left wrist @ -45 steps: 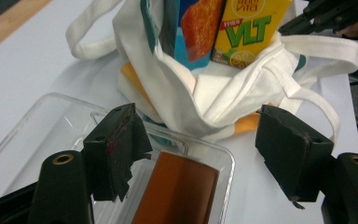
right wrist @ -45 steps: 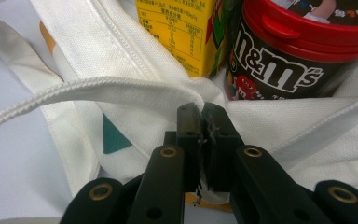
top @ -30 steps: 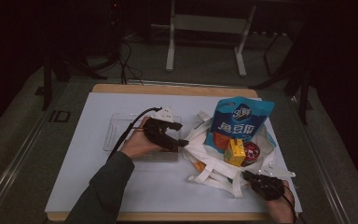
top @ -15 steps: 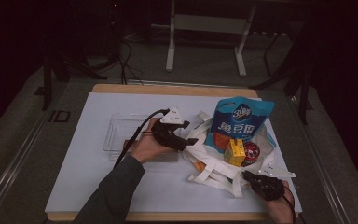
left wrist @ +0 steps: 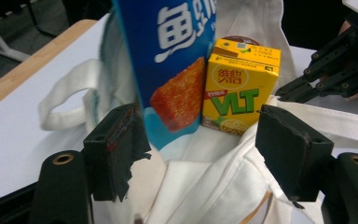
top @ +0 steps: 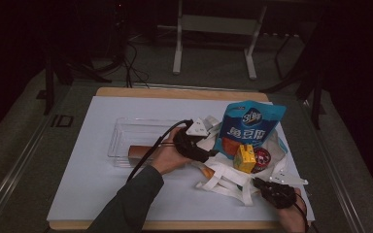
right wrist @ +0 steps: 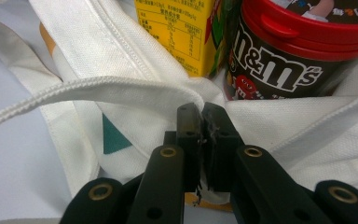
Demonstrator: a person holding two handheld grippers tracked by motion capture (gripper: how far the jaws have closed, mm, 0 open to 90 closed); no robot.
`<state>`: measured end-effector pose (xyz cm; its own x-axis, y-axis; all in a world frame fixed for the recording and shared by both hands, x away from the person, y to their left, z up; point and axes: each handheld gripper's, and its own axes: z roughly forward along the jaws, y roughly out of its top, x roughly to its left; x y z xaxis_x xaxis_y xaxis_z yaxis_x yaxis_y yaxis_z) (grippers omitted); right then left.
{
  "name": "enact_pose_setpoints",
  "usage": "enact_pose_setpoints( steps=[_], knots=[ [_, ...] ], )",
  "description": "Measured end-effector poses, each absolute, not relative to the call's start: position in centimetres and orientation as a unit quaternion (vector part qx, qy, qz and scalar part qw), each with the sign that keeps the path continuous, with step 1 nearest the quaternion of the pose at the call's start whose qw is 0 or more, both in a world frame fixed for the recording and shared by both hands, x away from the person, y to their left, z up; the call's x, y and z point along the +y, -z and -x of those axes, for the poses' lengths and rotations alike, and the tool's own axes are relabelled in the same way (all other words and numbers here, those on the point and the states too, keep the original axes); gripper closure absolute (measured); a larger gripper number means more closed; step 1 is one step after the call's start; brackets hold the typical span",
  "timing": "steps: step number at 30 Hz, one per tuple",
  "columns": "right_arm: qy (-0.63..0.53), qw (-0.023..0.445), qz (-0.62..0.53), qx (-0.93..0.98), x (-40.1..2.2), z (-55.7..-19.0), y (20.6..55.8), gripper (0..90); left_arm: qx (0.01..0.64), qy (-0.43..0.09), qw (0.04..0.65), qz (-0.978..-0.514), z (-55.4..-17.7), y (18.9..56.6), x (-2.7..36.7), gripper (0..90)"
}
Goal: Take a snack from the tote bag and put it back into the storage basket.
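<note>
bag (top: 233, 177): soft white cloth, floppy, I'd grab it at the rim
right gripper (right wrist: 202, 116): clenched on bag's edge, lower right
left gripper (left wrist: 200, 140): released, jaws wide, facing juice carton (left wrist: 240, 91), frame centre

White tote bag (top: 233, 177), blue snack bag (top: 250, 127), yellow carton (left wrist: 240, 93).
Carton had green lettering; the tub (right wrist: 289, 56) was brown with a red lid; black grippers; white table cover (top: 92, 184).

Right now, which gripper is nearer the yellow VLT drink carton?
Left. The left gripper, jaws open, sits just beside the VLT carton at the white tote bag's mouth. The right gripper is farther below it, pinching the bag's edge.
</note>
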<state>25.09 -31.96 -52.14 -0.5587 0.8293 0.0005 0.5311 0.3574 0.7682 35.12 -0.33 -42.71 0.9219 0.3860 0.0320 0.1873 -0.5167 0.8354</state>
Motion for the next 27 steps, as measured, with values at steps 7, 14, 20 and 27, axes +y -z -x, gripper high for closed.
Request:
enact_pose_setpoints(
  steps=[7, 14, 20, 27],
  knots=[
    [-0.374, 0.199, -0.426, 0.799, -32.0, -25.1, 52.1, 85.6, 0.159, -0.106, 0.463, -0.866, -35.1, 42.8, -1.8, 30.1],
    [-0.374, 0.199, -0.426, 0.799, -31.9, -25.1, 52.1, 85.4, 0.152, -0.097, 0.461, -0.869, -35.2, 43.3, -3.2, 30.8],
    [-0.374, 0.199, -0.426, 0.799, -31.9, -25.1, 52.1, 85.4, 0.147, -0.094, 0.451, -0.875, -35.3, 43.9, -4.3, 30.6],
    [-0.374, 0.2, -0.425, 0.8, -31.9, -25.1, 52.1, 85.4, 0.135, -0.09, 0.445, -0.881, -35.4, 44.0, -5.8, 30.6]
  ],
)
